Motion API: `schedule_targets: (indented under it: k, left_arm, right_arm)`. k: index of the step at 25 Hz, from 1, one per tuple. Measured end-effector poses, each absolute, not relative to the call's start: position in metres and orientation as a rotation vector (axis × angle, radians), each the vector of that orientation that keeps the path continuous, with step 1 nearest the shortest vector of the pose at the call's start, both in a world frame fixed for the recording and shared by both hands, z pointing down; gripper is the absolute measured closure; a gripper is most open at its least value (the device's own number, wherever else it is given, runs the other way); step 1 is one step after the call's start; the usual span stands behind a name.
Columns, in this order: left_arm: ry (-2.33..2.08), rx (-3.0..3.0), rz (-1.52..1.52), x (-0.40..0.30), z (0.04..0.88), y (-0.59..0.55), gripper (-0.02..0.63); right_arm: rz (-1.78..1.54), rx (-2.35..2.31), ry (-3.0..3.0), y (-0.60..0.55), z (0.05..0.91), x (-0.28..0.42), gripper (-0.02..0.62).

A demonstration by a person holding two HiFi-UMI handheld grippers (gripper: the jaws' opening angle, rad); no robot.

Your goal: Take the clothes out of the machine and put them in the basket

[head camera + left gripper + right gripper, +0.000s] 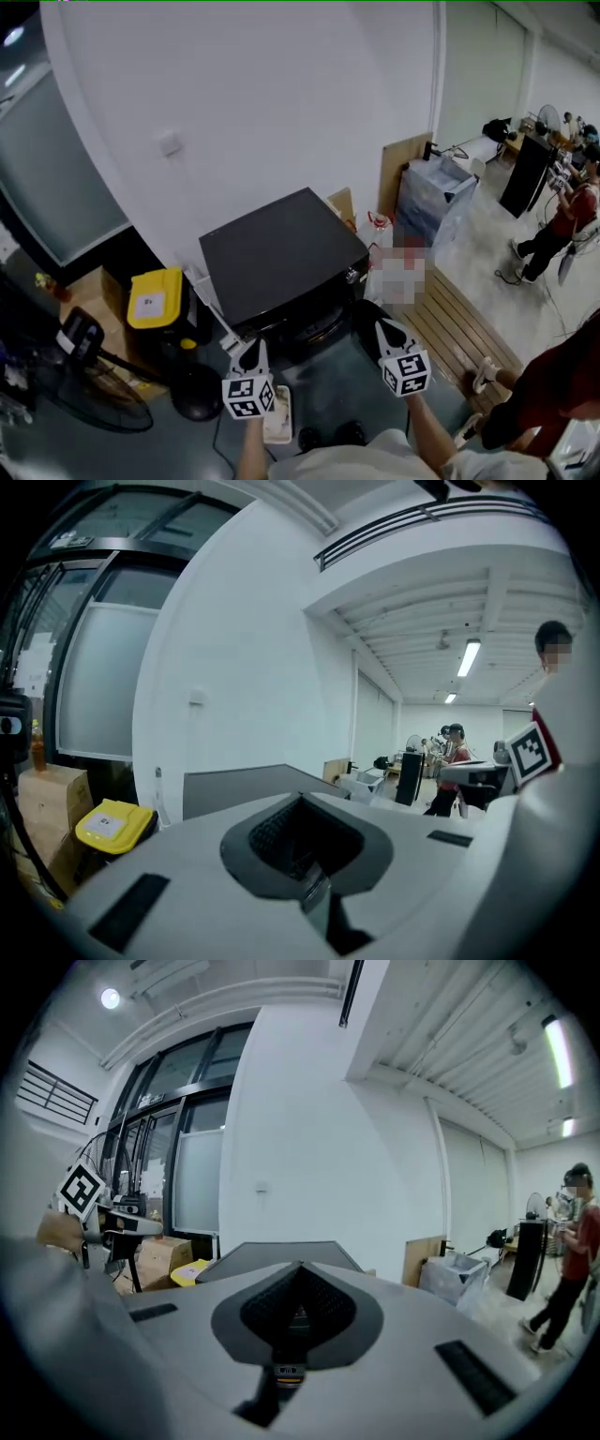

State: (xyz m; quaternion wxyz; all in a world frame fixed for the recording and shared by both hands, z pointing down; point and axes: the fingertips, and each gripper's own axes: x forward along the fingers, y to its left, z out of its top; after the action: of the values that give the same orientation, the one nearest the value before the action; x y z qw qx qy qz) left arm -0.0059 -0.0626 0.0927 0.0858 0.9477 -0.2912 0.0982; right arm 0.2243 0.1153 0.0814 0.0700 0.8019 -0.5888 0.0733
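White wall [281,103] is standing behind the dark machine [281,251], and the machine is sitting just in front of my two tools. I am holding the left gripper [251,352] up with its jaws pressed together, pinching nothing. I am holding the right gripper [390,330] the same way, squeezed tight and empty. A yellow box [155,298] is lying left of the machine

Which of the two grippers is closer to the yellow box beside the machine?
The left gripper: it is on the yellow box's side of the dark machine, while the right gripper is toward the opposite side.
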Motion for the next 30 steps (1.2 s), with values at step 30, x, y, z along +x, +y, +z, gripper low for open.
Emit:
schedule_targets:
  k: [30]
  left_arm:
    - [-0.852, 2.871, 0.263, 0.004, 0.071, -0.08, 0.588]
  right_arm:
    - [0.16, 2.406, -1.768, 0.093, 0.06, 0.228, 0.572]
